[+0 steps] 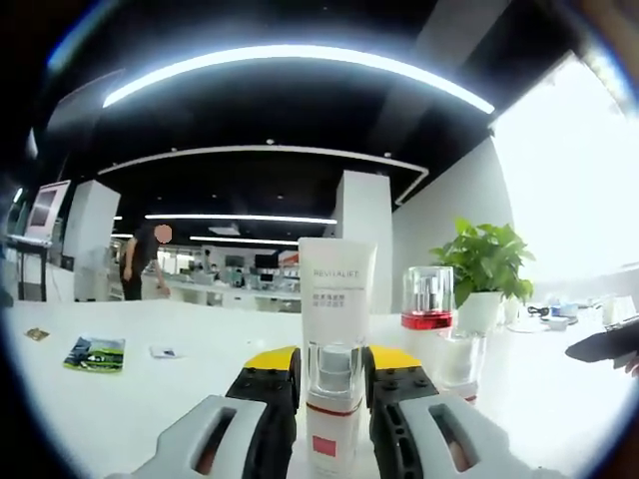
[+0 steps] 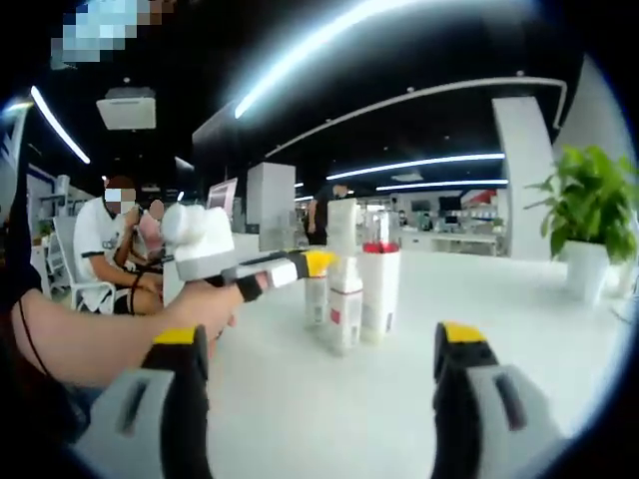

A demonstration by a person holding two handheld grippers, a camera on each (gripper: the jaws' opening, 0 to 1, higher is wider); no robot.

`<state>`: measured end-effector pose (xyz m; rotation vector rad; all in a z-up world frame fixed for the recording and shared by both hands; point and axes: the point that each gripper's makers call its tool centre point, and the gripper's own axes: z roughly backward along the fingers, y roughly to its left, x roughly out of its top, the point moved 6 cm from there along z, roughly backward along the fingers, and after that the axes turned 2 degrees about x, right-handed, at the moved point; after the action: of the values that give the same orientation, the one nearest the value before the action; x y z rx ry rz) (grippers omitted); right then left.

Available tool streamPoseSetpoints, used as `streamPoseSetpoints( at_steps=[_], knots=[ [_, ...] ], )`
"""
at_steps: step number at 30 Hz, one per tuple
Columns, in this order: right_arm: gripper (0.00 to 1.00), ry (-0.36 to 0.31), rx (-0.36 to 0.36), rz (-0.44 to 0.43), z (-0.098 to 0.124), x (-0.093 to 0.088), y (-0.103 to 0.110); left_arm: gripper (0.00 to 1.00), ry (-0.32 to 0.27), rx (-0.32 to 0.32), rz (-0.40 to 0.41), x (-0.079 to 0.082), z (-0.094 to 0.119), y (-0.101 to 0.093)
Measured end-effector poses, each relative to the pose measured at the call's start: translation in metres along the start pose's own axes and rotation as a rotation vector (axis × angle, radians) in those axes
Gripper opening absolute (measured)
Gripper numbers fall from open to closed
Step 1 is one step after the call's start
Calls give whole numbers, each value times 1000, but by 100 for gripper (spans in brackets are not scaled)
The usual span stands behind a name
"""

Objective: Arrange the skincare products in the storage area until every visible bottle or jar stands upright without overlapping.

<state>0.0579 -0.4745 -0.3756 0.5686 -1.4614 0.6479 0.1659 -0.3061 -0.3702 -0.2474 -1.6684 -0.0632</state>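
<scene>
Two grippers on the go here, and the left gripper (image 1: 332, 384) has its jaws closed snug around a clear-capped bottle with a red label (image 1: 332, 409), holding it upright on the white table (image 1: 130, 399). My guess is the low grip on the body is to keep it vertical while it gets nudged into line. Right behind it stands a white tube (image 1: 337, 279), with a red-collared clear-cap bottle (image 1: 428, 299) just beside that, so the group is packed close but nothing looks tipped. From the right gripper view the same cluster of bottles (image 2: 351, 289) sits mid-table, with the left gripper (image 2: 300, 265) reaching in from the person's hand (image 2: 205, 304). The right gripper (image 2: 319, 369) hangs well back, jaws wide apart and holding nothing, probably just staying out of the way. A potted plant (image 1: 486, 264) sits off to the side
</scene>
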Motion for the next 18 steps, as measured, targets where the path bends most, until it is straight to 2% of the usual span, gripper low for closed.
streamPoseSetpoints(
  at_steps=[9, 15, 18],
  knots=[
    [95, 4, -11, 8, 0, 0, -4, 26, -4, -13, -14, 0, -6, 2],
    [94, 5, -13, 9, 0, 0, -2, 41, -22, -18, 44, 0, -4, 8],
    [94, 9, -14, 11, -1, -1, -1, 43, -36, -26, 52, 3, -1, 12]
  ],
)
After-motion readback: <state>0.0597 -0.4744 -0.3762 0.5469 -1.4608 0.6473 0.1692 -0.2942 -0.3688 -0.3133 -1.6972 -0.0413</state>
